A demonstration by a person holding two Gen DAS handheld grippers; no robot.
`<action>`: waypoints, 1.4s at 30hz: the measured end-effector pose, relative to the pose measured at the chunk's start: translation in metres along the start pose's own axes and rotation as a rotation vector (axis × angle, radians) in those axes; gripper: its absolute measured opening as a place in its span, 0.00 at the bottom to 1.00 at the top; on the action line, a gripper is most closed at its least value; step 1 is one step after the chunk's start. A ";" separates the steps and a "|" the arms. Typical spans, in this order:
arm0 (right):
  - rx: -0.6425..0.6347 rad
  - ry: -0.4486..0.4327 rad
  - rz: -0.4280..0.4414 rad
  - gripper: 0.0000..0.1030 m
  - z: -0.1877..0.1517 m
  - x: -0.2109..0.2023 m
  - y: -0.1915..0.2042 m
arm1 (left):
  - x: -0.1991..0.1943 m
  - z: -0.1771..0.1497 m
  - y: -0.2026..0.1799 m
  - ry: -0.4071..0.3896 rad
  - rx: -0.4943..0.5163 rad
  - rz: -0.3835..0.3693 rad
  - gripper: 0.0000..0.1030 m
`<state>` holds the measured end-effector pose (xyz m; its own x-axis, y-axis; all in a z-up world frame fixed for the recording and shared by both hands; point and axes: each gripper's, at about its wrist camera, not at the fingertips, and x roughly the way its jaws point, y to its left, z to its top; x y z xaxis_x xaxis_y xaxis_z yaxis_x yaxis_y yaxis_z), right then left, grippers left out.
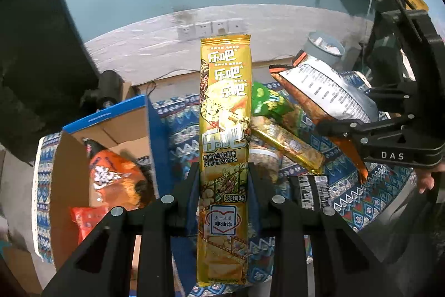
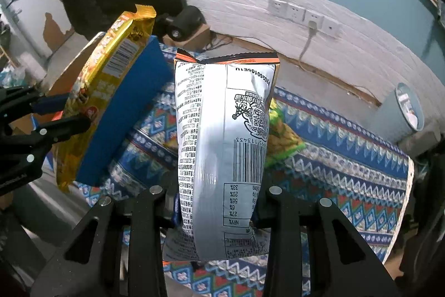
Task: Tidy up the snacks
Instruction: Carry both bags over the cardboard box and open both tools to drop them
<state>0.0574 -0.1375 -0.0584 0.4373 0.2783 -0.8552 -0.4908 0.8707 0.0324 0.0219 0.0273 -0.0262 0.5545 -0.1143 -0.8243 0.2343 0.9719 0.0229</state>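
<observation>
So far: the job looks partly done, with some snacks packed and some not.
Box: a cardboard box with blue flaps point(image 1: 111, 135) stands open at the left end of the worktop point(image 1: 370, 194), which wears a patterned cloth.
In the box already: an orange snack bag point(image 1: 116, 177) and a small red packet point(image 1: 86, 221) lie inside it.
Left hand-held gripper point(image 1: 224, 183): it pinches a long gold chip packet point(image 1: 224, 130) low down, and the packet stands up tall between the fingers, off the worktop.
Right hand-held gripper point(image 2: 215, 202): it pinches a silver-backed snack bag point(image 2: 222, 146) near its bottom end, with the printed back and barcode facing the camera, lifted above the cloth.
Where these two are: both are up in the air, near the box but not in it; the right wrist view shows the gold packet just beside the blue flap.
Still on the worktop: a green snack bag point(image 1: 269, 102), another gold packet point(image 1: 289, 144) and a dark packet with white print point(image 1: 314, 191) lie in a loose pile on the cloth.
Under the pile: one more wrapped thing may lie there, but I cannot tell what it is.
Left to do, I think: put the two held snacks into the box, then fetch the ones on the cloth.
Watch out: the tall gold packet is held low, so it might tip or slip.
</observation>
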 end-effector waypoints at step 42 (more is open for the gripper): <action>-0.197 0.035 0.168 0.33 0.107 0.084 0.186 | -0.015 -0.051 0.174 -0.021 -0.276 0.250 0.30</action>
<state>0.0832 0.0913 -0.0686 0.3124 0.3947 -0.8641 -0.6933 0.7166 0.0767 0.0138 0.2086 -0.0381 0.5841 0.1324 -0.8008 -0.1329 0.9889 0.0666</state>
